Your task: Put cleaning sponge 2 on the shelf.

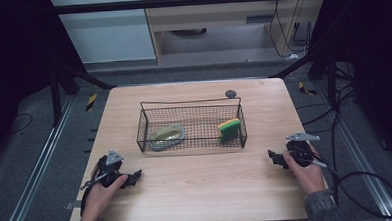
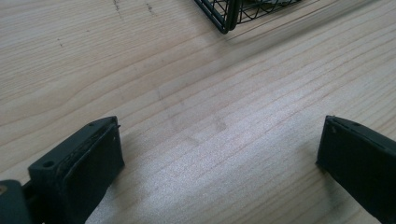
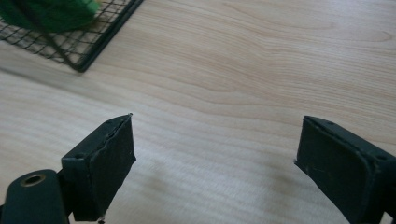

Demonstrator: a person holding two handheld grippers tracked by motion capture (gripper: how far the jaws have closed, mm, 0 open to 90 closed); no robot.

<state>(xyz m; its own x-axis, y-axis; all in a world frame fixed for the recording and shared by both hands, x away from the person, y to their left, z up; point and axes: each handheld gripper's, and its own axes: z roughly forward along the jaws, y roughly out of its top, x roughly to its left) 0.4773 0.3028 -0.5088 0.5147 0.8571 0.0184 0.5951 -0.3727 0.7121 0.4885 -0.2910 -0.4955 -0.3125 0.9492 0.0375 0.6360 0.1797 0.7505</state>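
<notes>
Basket (image 1: 191, 125) between both low hands.

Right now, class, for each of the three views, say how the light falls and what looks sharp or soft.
High view: the table is lit, the surroundings dark, and the wire basket is slightly soft. Left gripper view: the wood grain is crisp, with a soft shadow beside the left gripper. Right gripper view: the green sponge is blurred, and the grain is sharp near the right gripper.

- Lab or test room set up for recording, not a home.
- Light wooden table (image 1: 197, 190) stands alone on grey carpet floor (image 1: 30, 147).
- Black metal frame struts (image 1: 77, 75) flank it; loose black cables (image 1: 367, 183) trail on the floor.
- Silver floor rail (image 1: 34, 172) at left.
</notes>
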